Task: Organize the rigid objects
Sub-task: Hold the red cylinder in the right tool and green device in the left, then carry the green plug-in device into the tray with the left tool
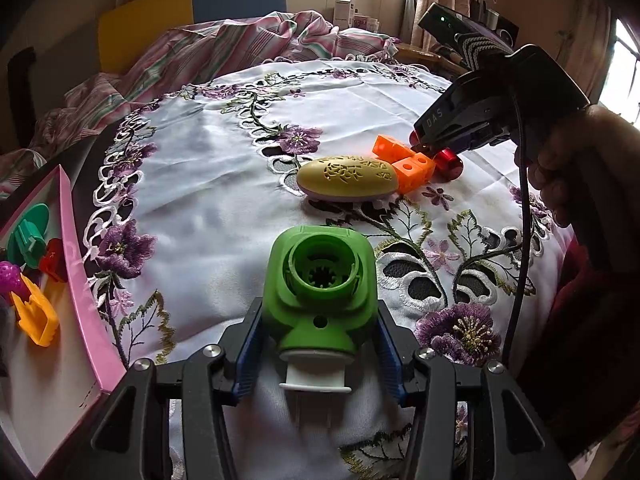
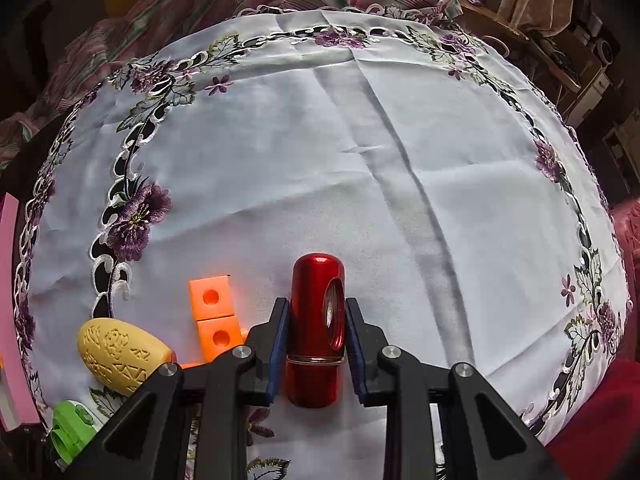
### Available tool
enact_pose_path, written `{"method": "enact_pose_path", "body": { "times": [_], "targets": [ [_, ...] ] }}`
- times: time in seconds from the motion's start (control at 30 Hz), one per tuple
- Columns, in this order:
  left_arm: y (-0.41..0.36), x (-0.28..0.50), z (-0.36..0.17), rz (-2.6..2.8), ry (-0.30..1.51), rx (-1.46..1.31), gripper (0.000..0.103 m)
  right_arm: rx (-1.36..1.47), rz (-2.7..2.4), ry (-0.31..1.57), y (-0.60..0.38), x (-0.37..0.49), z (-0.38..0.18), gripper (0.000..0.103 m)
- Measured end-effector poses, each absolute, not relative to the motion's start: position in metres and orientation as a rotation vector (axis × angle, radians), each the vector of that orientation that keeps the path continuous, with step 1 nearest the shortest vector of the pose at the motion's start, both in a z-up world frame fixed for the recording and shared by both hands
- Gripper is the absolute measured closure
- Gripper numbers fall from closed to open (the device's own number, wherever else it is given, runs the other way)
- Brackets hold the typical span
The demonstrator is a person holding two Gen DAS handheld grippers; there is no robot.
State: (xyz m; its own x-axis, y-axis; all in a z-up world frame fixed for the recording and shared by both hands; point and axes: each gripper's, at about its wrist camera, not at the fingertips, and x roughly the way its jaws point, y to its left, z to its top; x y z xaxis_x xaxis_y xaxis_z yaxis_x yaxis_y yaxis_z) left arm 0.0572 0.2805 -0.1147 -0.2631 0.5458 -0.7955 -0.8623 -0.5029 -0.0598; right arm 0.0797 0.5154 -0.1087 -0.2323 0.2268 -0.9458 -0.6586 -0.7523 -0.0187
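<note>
A white tablecloth (image 2: pixel 360 160) embroidered with purple flowers covers the bench. Left of the left hand-held gripper (image 1: pixel 318 352) stands a pink box (image 1: pixel 96 320) of plastic toys. That gripper clamps a green plug-in device (image 1: pixel 322 284). Beyond it lie a yellow oval case (image 1: pixel 347 178) and orange cubes (image 1: pixel 404 160). The right hand-held gripper (image 2: pixel 316 344) clamps a red metal cylinder (image 2: pixel 316 320), just right of the cubes.

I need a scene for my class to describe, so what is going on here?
A person is sorting small objects on an embroidered tablecloth with two handheld grippers. The left gripper is shut on a green plastic plug-in device. The right gripper is shut on a shiny red metal cylinder. Orange plastic cubes and a yellow perforated oval case lie beside it. A pink-rimmed box holds other toys.
</note>
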Motion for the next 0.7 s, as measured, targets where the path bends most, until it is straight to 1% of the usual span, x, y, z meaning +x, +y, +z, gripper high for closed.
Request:
{"method": "enact_pose_path", "body": {
  "times": [0.43,0.7],
  "targets": [
    [0.2798,0.0578,-0.1124,1.905,0.485,-0.998,0.052,-1.459,2.025,0.525,0.5159,0.0781,-0.1069,0.077],
    [0.2730,0.0533,-0.1075,1.901,0.433,-1.038,0.052,-1.460,2.023,0.534,0.5165,0.0801,-0.1040,0.077]
  ]
}}
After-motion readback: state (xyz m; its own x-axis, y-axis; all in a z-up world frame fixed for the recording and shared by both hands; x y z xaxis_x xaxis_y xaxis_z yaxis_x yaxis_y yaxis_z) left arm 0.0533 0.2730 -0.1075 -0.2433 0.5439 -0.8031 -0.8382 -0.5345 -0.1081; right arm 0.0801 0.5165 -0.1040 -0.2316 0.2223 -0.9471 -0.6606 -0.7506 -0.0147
